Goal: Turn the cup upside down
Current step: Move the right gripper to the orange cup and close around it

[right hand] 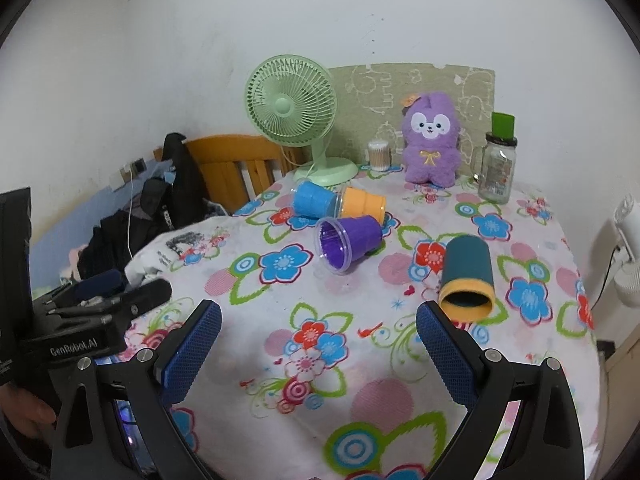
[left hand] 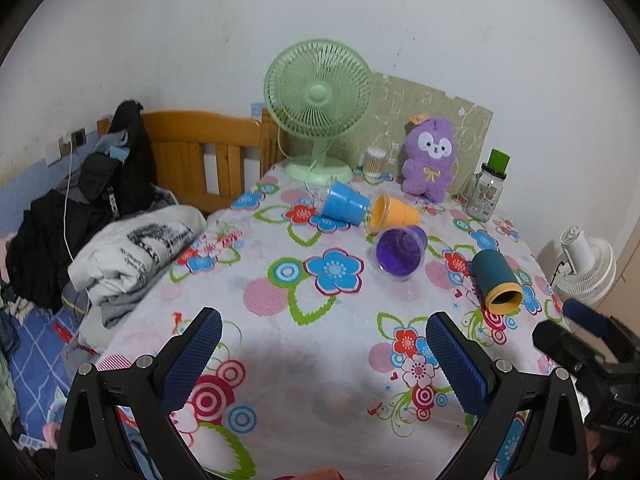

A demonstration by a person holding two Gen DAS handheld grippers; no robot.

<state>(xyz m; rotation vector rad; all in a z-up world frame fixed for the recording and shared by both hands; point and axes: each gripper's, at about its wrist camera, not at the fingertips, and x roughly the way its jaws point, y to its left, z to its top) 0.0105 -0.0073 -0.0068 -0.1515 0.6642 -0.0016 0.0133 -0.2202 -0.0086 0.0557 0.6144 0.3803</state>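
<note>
Several cups lie on their sides on the floral tablecloth. A teal cup with a yellow rim (left hand: 497, 282) (right hand: 467, 278) lies at the right, mouth toward me. A purple cup (left hand: 400, 253) (right hand: 347, 241) lies mid-table. A blue cup (left hand: 344, 203) (right hand: 315, 199) and an orange cup (left hand: 392, 212) (right hand: 362, 203) lie behind it, touching. My left gripper (left hand: 324, 344) is open and empty over the near table. My right gripper (right hand: 318, 340) is open and empty, its right finger just short of the teal cup.
A green desk fan (left hand: 319, 106) (right hand: 292, 110), purple plush toy (left hand: 429, 158) (right hand: 430, 138), cotton-swab jar (right hand: 379, 155) and glass jar with green lid (left hand: 486, 188) (right hand: 499, 160) stand along the back. Folded clothes (left hand: 136, 256) and a wooden bed frame (left hand: 200, 152) are left. A white fan (left hand: 586, 264) is right.
</note>
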